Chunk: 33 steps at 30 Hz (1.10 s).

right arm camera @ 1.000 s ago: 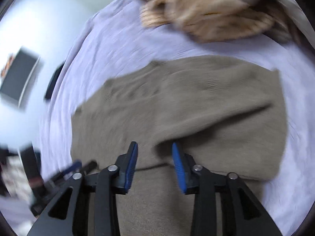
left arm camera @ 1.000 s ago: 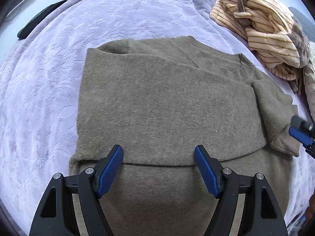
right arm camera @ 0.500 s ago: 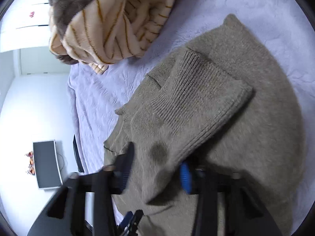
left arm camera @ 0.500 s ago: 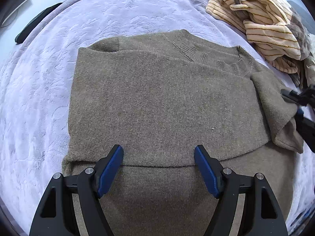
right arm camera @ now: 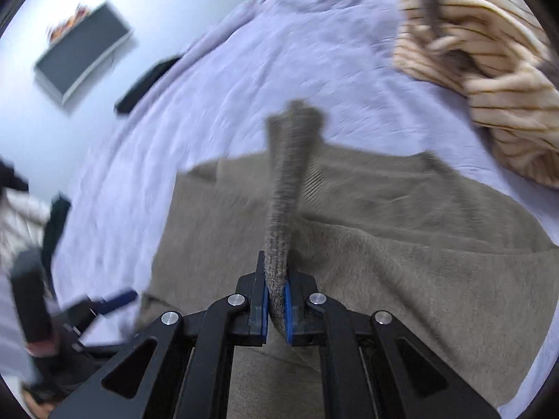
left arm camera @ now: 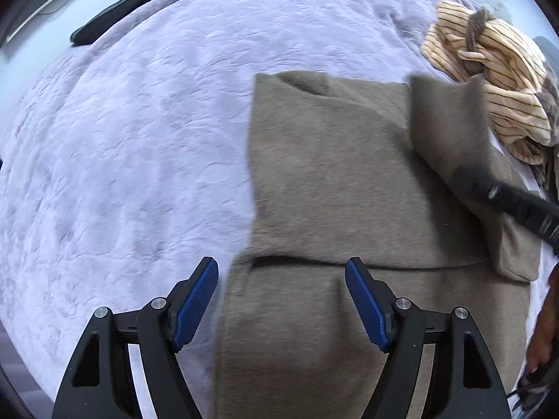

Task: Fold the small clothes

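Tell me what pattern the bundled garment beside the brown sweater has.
Cream with thin dark stripes on the bundled garment, clearest in the left wrist view.

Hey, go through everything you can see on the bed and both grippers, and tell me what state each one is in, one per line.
Brown sweater: partly folded, lying flat on the blanket.
Sleeve: lifted off the sweater, pinched in the right gripper.
Right gripper: jaws shut on the sleeve.
Left gripper: jaws open, nothing held, above the sweater's lower edge.
Striped garment: unfolded, bunched in a heap.
Blanket: spread out, lightly wrinkled.
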### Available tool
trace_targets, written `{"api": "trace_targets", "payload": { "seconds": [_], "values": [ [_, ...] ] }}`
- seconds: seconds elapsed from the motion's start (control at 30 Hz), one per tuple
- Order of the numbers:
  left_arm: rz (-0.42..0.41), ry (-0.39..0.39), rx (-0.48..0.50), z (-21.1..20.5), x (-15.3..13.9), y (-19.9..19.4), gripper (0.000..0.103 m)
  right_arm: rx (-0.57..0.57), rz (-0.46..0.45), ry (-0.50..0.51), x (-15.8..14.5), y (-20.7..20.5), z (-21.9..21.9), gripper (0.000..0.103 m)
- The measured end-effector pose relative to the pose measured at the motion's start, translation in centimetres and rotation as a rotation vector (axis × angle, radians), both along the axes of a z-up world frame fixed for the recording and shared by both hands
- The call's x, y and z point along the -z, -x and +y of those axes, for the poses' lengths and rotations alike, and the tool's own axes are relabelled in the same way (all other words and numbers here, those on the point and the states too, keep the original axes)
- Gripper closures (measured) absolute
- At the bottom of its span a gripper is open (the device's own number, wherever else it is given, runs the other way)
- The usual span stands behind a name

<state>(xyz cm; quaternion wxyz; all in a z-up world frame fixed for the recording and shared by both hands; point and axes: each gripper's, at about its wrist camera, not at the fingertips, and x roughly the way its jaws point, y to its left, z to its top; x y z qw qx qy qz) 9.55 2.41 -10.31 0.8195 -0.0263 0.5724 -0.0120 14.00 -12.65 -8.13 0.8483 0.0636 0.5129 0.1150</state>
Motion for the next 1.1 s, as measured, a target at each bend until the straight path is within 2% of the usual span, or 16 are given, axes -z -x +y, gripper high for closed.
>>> {"api": "trace_targets", "payload": {
  "seconds": [0.13, 0.2, 0.23, 0.3, 0.33, 0.4, 0.47, 0.5, 0.6, 0.7, 0.8, 0.97, 1.03, 1.07, 1.1],
  "values": [
    [0.007, -0.012, -0.022, 1.7, 0.3, 0.5, 0.027, -0.139, 0.024, 0.187, 3.4, 1.4, 4.5, 0.095],
    [0.011, -0.014, -0.029, 2.2, 0.4, 0.7, 0.027, -0.176, 0.012, 0.258, 3.9, 2.1, 5.5, 0.089],
    [0.014, -0.014, -0.035, 2.4, 0.4, 0.6, 0.027, -0.206, -0.004, 0.311, 3.9, 2.6, 6.3, 0.083],
    [0.018, -0.004, -0.05, 2.9, 0.3, 0.6, 0.027, -0.25, -0.012, 0.36, 3.5, 3.4, 6.7, 0.042],
    [0.018, 0.001, -0.059, 3.1, 0.1, 0.6, 0.027, -0.278, -0.019, 0.378, 3.2, 4.0, 7.3, 0.038],
    [0.008, 0.01, -0.071, 3.5, -0.5, 0.5, 0.027, -0.316, -0.03, 0.365, 2.3, 5.0, 7.7, 0.037],
    [-0.006, 0.015, -0.07, 3.6, -1.4, 0.3, 0.027, -0.302, -0.01, 0.302, 1.1, 6.2, 6.8, 0.037],
    [-0.01, 0.016, -0.067, 3.5, -1.7, 0.2, 0.027, -0.27, 0.002, 0.266, 0.8, 6.7, 5.9, 0.037],
    [-0.018, 0.029, -0.041, 2.4, -2.3, -0.6, 0.027, -0.034, 0.068, 0.098, -0.3, 7.7, -0.3, 0.037],
    [-0.012, 0.038, -0.004, 0.3, -2.2, -2.0, 0.027, 0.344, 0.161, -0.176, 0.6, 10.5, -10.3, 0.037],
    [-0.016, 0.054, 0.031, -2.5, -2.1, -3.5, 0.027, 0.614, 0.208, -0.361, 2.6, 13.8, -17.9, 0.041],
    [0.019, 0.05, 0.084, -6.6, -0.8, -5.8, 0.027, 0.852, 0.177, -0.542, 4.6, 17.3, -24.0, 0.052],
    [0.047, 0.024, 0.1, -7.9, 0.3, -6.5, 0.027, 0.91, 0.151, -0.638, 5.5, 17.6, -25.4, 0.063],
    [0.06, 0.009, 0.103, -8.2, 0.7, -6.6, 0.027, 0.926, 0.143, -0.671, 5.9, 17.5, -25.9, 0.082],
    [0.069, -0.009, 0.104, -8.5, 1.1, -6.7, 0.027, 0.939, 0.141, -0.701, 6.2, 17.3, -26.3, 0.094]
  ]
}}
